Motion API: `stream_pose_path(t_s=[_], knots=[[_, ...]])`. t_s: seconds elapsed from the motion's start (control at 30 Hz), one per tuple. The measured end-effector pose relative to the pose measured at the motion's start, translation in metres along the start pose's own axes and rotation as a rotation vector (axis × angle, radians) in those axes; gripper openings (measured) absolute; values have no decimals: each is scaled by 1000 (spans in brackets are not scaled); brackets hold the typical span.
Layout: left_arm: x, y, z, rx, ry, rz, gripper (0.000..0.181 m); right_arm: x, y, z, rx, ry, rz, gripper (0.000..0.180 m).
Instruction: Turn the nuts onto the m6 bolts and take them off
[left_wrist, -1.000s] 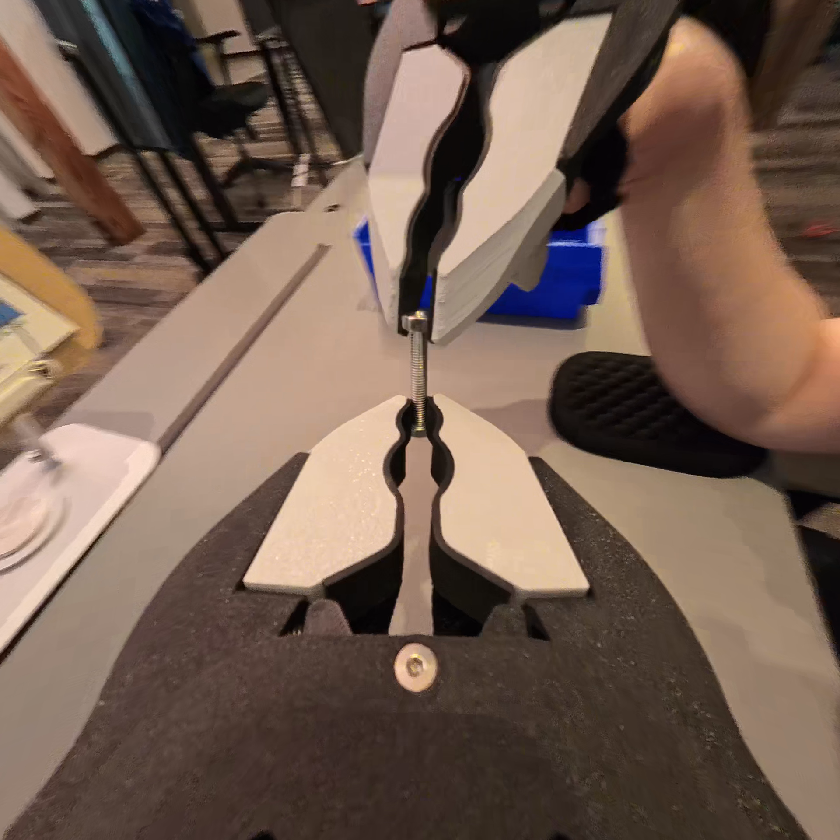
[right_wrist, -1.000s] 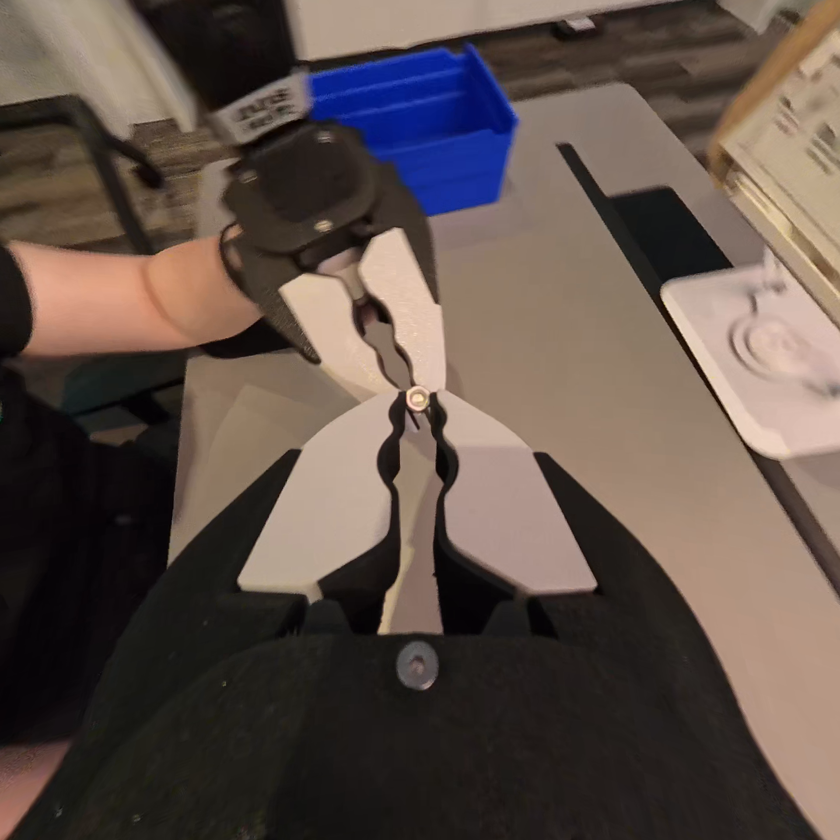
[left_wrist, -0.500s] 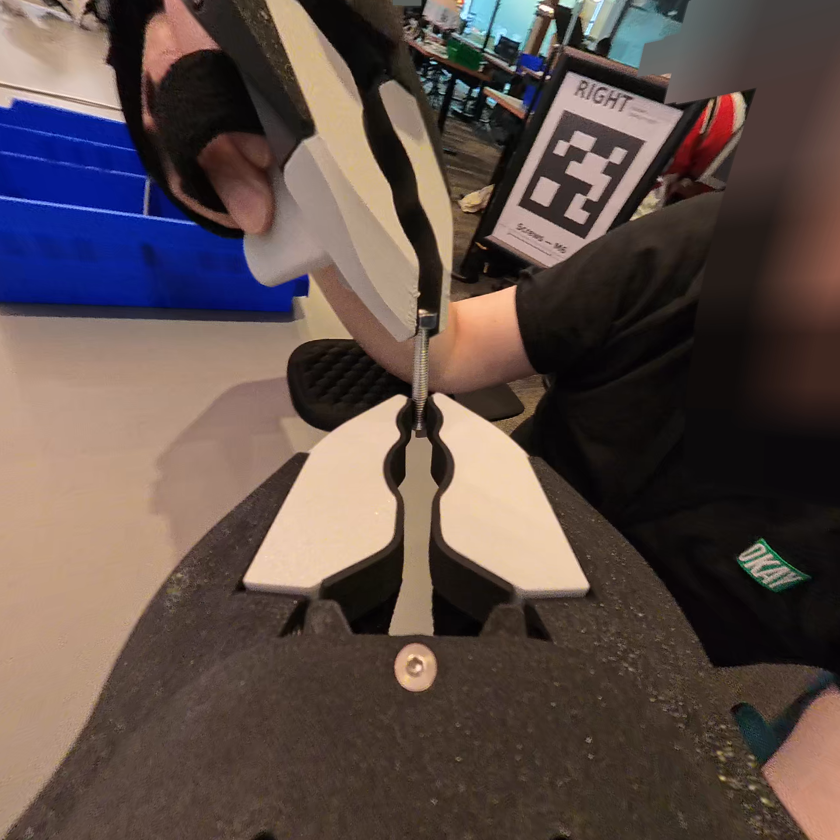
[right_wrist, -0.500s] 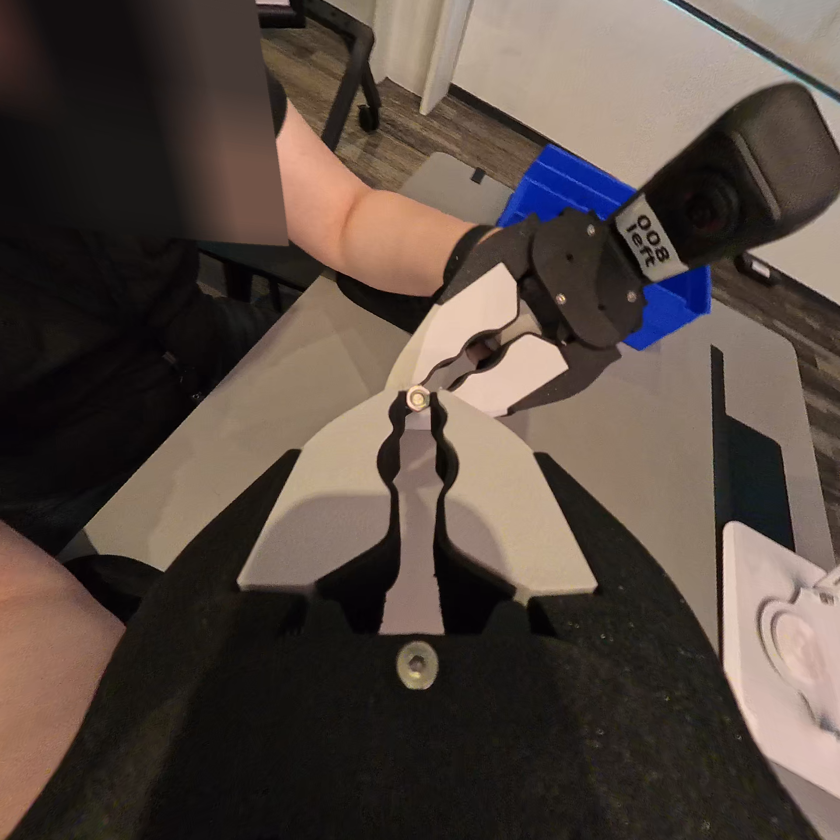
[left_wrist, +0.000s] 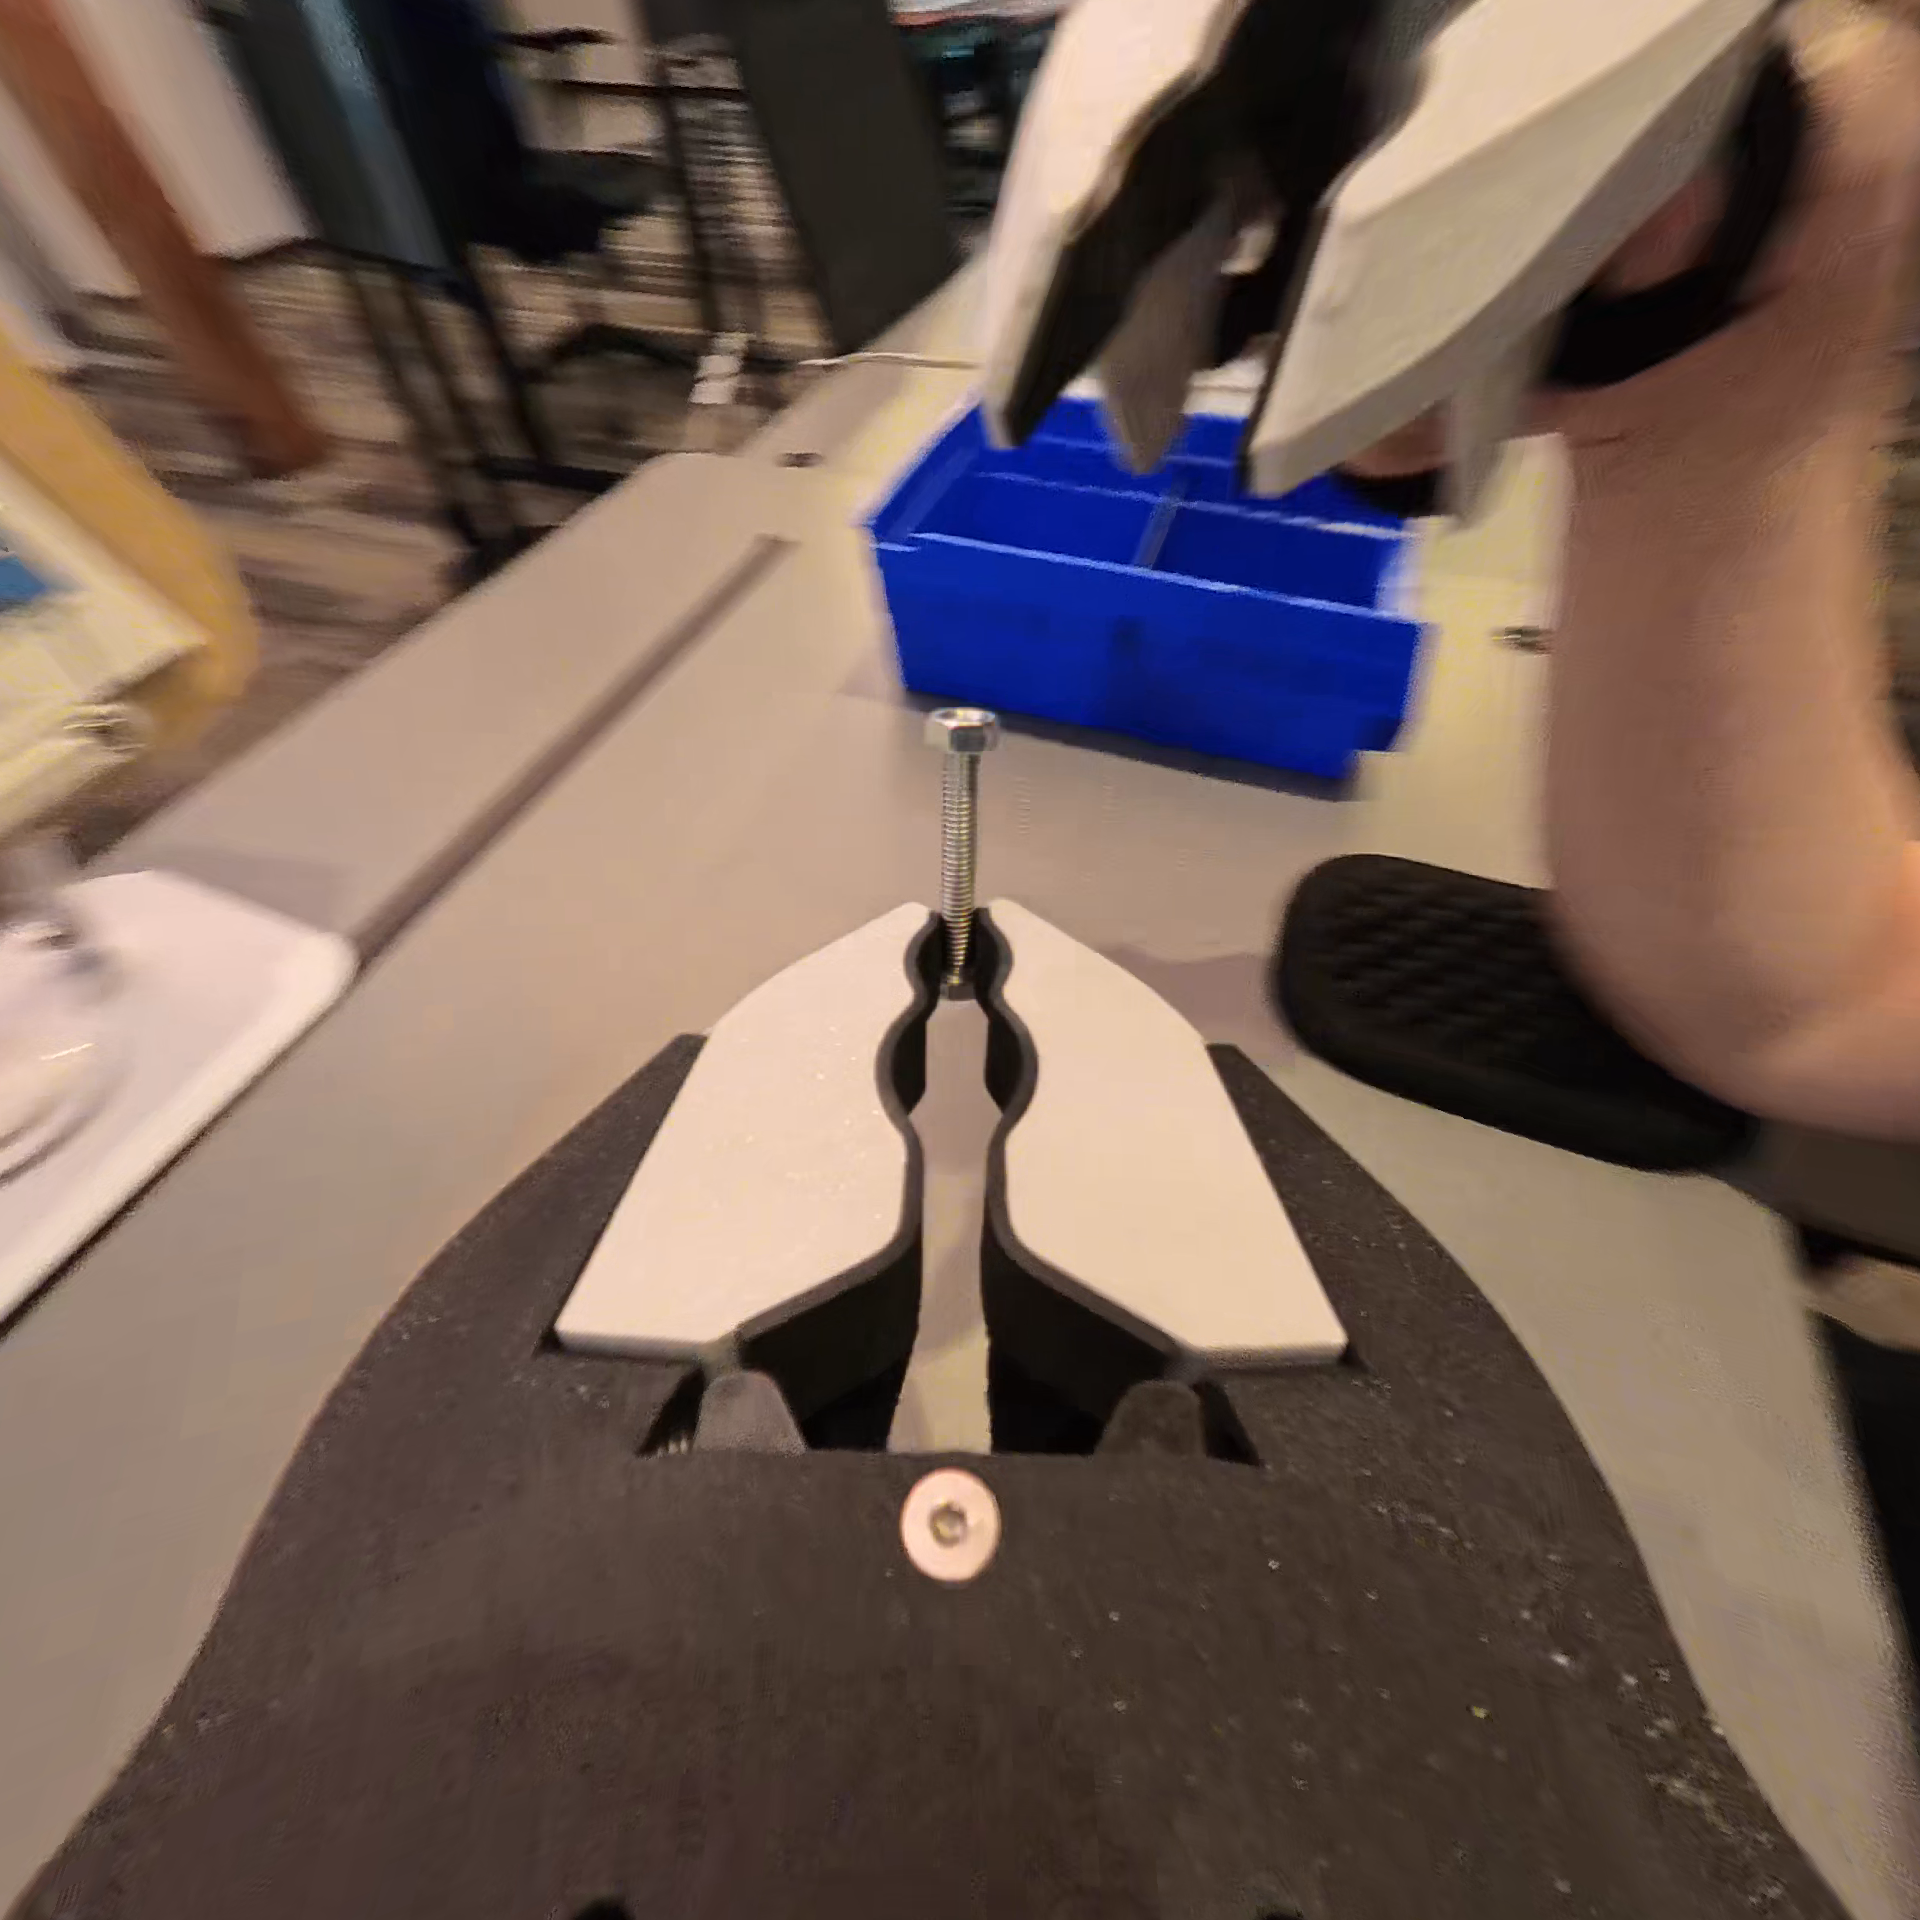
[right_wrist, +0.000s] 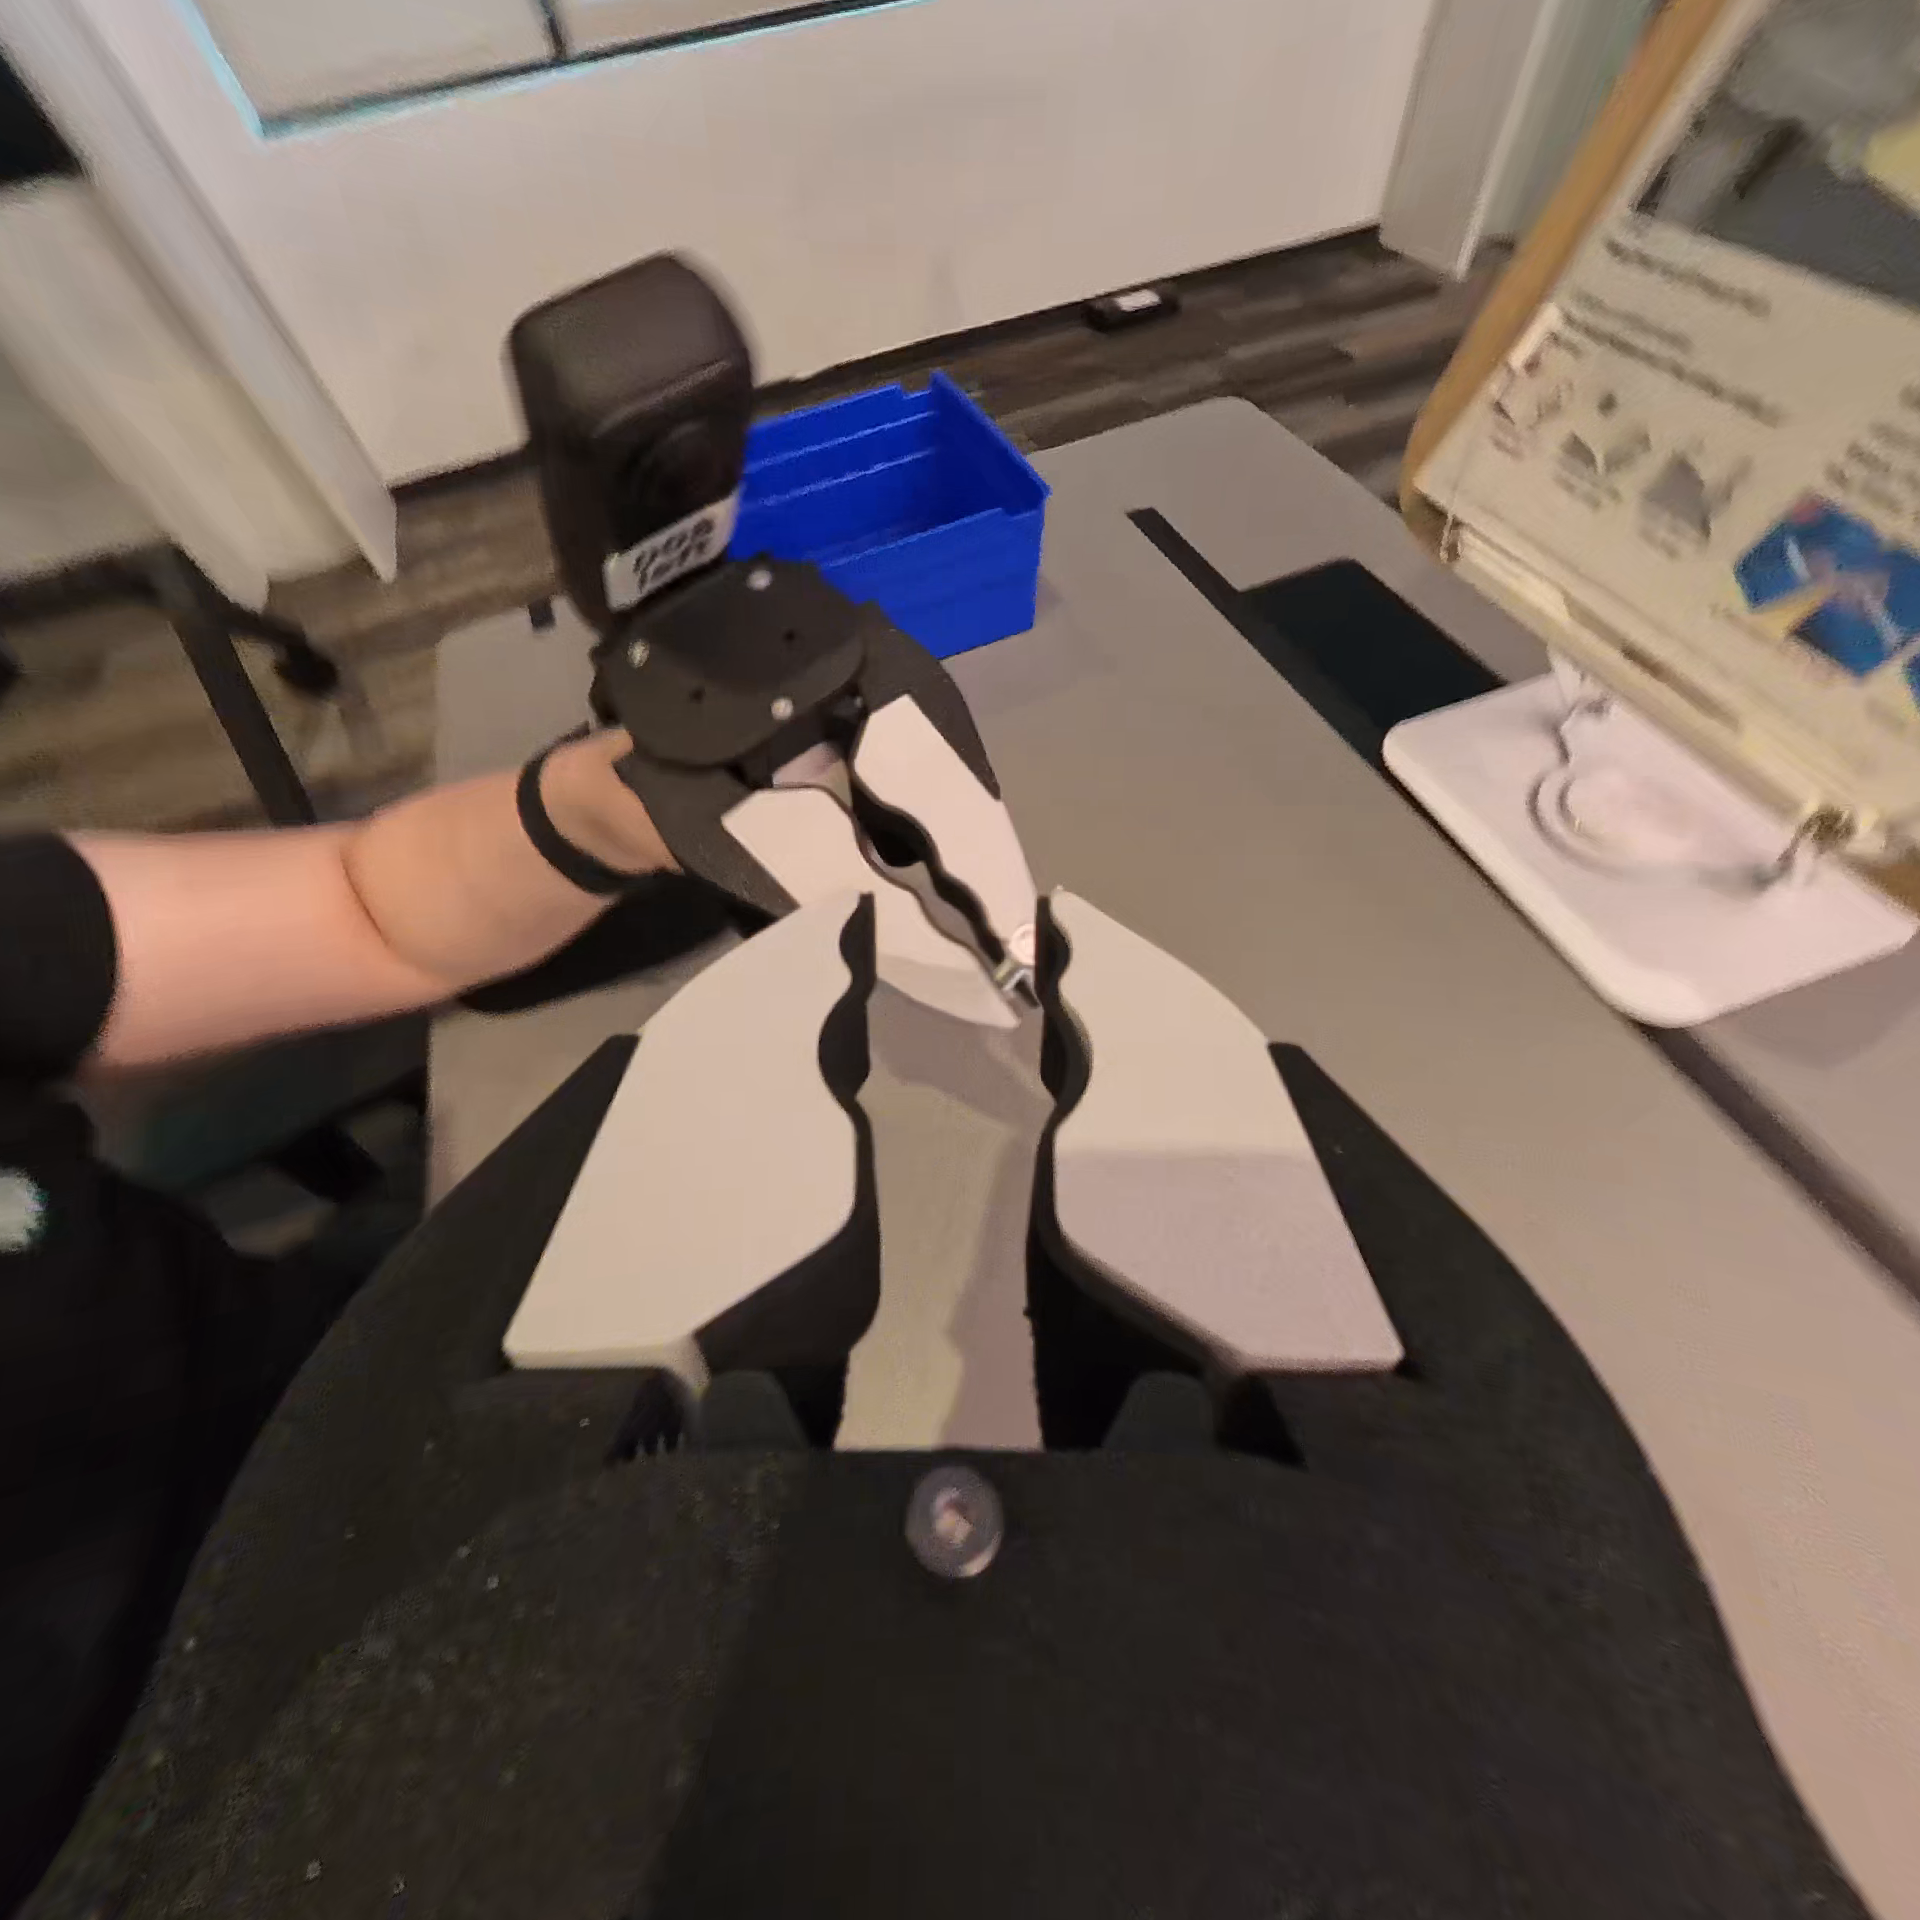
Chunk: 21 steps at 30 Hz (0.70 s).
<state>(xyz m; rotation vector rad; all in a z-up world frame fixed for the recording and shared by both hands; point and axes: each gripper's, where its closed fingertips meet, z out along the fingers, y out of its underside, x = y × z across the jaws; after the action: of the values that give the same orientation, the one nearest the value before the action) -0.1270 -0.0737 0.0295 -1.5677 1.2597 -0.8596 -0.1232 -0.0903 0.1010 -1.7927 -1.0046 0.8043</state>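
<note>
My left gripper is shut on the lower end of a thin threaded bolt and holds it upright above the grey table. A hex nut sits at the bolt's top end. My right gripper is open and empty, blurred, above and behind the nut and apart from it. In the right wrist view my right gripper stands open, with the left gripper and the nut just inside its right finger.
A blue divided bin stands on the table behind the bolt; it also shows in the right wrist view. A black wrist pad lies under the person's forearm. A white stand base carries an instruction board. My right fingertips sit around 8 cm from my left ones.
My right gripper has let go of the nut, opened and drawn up and back from it. The left gripper still holds the bolt and has swung back toward the blue bin.
</note>
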Motion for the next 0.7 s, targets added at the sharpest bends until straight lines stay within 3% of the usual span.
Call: stream_pose_path(t_s=[0.1,0.23,0.5,0.6,0.7], knots=[[-19,3,0,-22,-182,79,5,17,7,8,-36,122,152,25],[-27,7,2,-64,-286,134,5,29,20,23,-111,208,180,29],[-26,9,4,-75,-282,141,5,39,32,35,-168,219,199,27],[-25,9,4,-76,-276,146,5,34,34,36,-177,175,192,11],[-21,9,4,-82,-251,153,5,30,35,35,-189,137,181,10]])
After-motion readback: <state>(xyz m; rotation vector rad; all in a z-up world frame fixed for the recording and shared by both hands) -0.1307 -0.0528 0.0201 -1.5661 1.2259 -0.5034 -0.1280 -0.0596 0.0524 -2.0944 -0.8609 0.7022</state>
